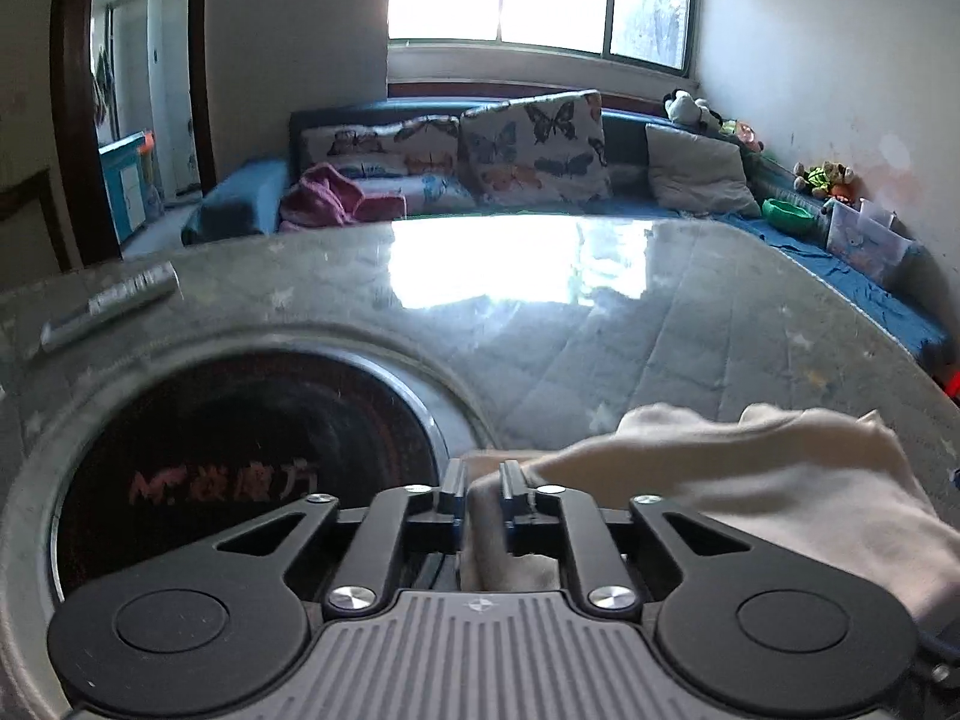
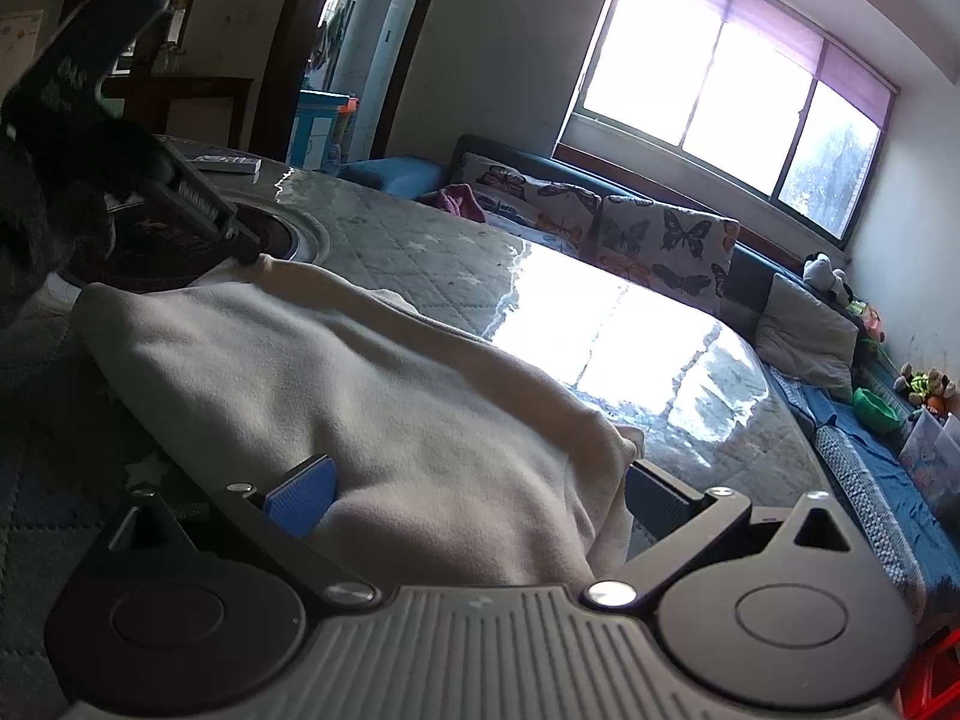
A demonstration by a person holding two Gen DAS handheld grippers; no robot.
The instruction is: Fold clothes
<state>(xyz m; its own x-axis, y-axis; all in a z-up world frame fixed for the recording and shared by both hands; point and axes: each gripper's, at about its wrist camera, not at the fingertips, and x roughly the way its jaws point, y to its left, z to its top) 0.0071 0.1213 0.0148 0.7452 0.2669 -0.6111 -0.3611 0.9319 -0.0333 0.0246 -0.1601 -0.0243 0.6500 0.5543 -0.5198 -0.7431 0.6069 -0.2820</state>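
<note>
A cream fleece garment lies bunched on the round glass-topped table. My left gripper is shut on an edge of the garment, which trails off to the right. In the right wrist view the left gripper pinches the garment's far corner. My right gripper is open, its blue-padded fingers spread wide with the cloth lying between them.
A black induction hob sits sunk in the table's middle. A small flat box lies at the far left edge. Beyond the table stands a blue sofa with butterfly cushions, a pink cloth, toys and a green bowl.
</note>
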